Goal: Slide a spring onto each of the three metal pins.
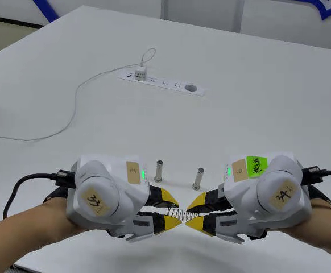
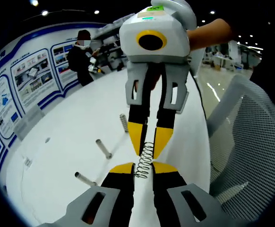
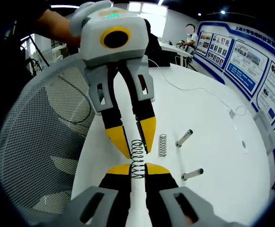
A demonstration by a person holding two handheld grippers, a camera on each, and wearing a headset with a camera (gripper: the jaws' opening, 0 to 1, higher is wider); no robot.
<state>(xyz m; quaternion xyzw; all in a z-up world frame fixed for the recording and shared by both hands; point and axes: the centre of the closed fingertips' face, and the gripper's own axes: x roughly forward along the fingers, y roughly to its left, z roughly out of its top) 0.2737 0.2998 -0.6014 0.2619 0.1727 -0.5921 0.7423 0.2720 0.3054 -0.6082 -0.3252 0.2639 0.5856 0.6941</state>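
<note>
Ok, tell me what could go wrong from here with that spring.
Left tongs and right tongs each pinch one end of the spring: pulling apart could stretch it, and an uneven release could fling it away. The left pin and right pin stand just beyond; a careless swing might tip them.

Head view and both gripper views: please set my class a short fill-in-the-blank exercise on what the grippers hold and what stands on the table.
1. The left gripper and the right gripper hold one ____ between them, an end each.
2. In the head view, ____ bare metal pins stand upright on the white table beyond the grippers.
3. The tips of both grippers are coloured ____.
Missing words: spring; two; yellow.
</note>
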